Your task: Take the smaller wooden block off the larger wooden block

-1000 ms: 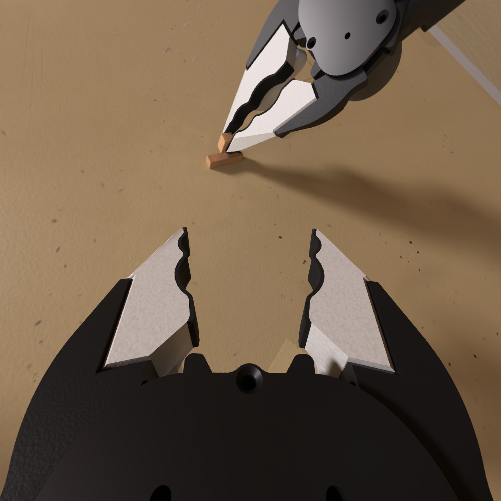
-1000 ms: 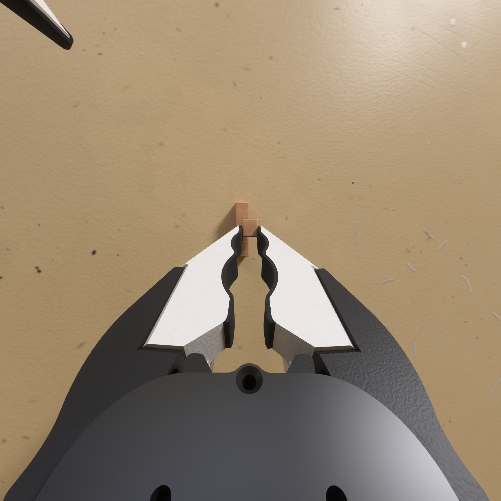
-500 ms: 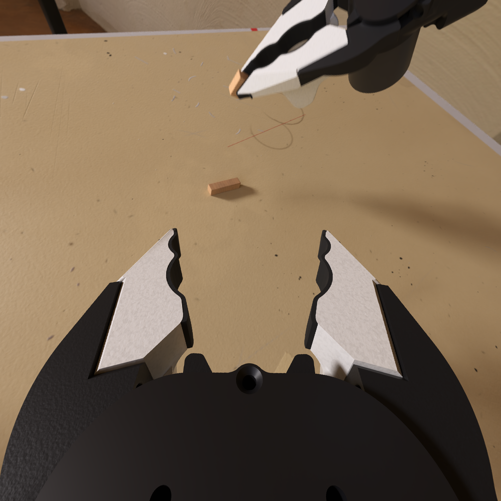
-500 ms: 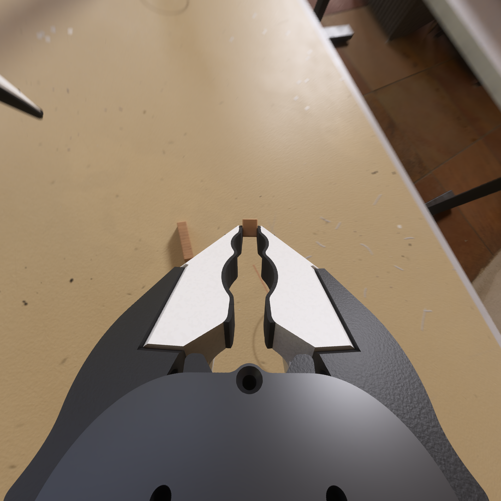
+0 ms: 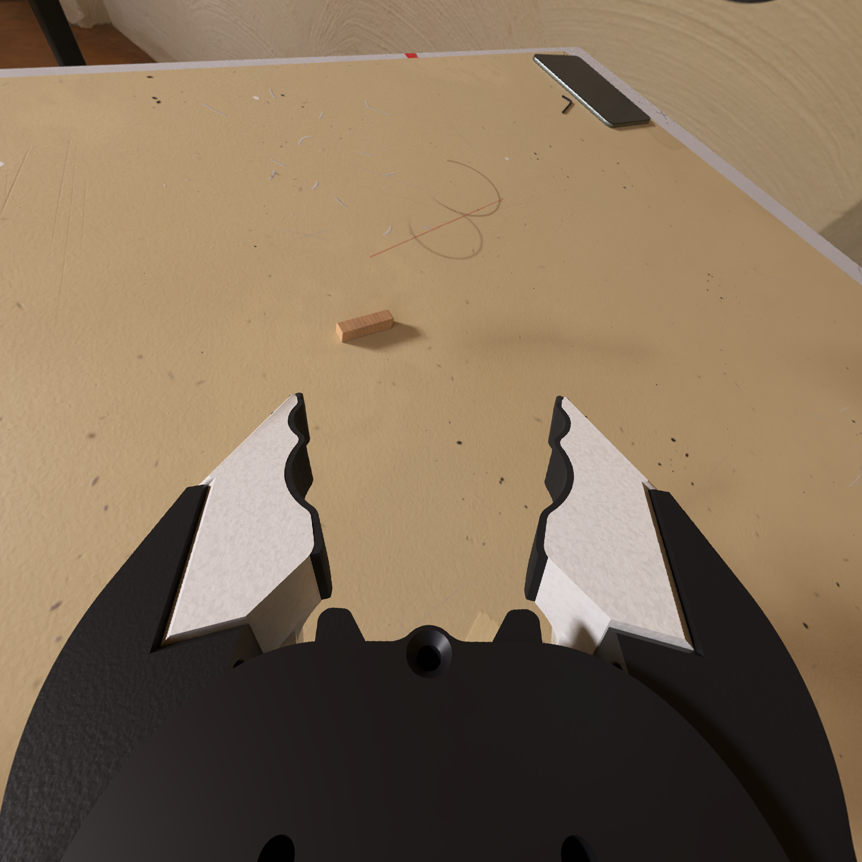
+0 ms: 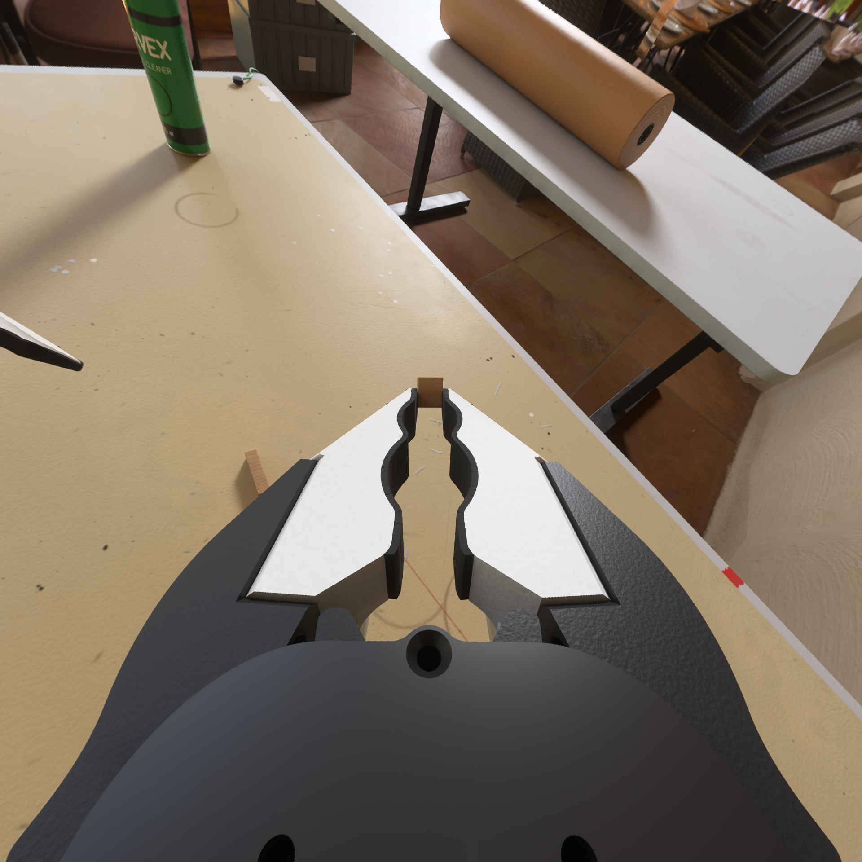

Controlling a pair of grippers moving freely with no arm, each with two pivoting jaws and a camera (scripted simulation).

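The larger wooden block (image 5: 364,325) lies alone and flat on the tan table, ahead of my left gripper (image 5: 429,401), which is open and empty above the table. In the right wrist view the larger block (image 6: 256,471) shows partly behind my right gripper's left finger. My right gripper (image 6: 429,395) is shut on the smaller wooden block (image 6: 429,391), pinched at the fingertips and held well above the table. A fingertip of the left gripper (image 6: 51,354) shows at the left edge of the right wrist view.
A green spray can (image 6: 170,79) stands at the table's far corner. A dark flat phone-like slab (image 5: 590,91) and a small hex key (image 5: 566,103) lie near another corner. The table edge (image 6: 536,373) runs close on the right; beyond it stands a white table with a brown paper roll (image 6: 555,74).
My right gripper has lifted the smaller block off the larger one and risen high, leaving the left wrist view. The larger block stays on the table. The left gripper has tilted up a little.
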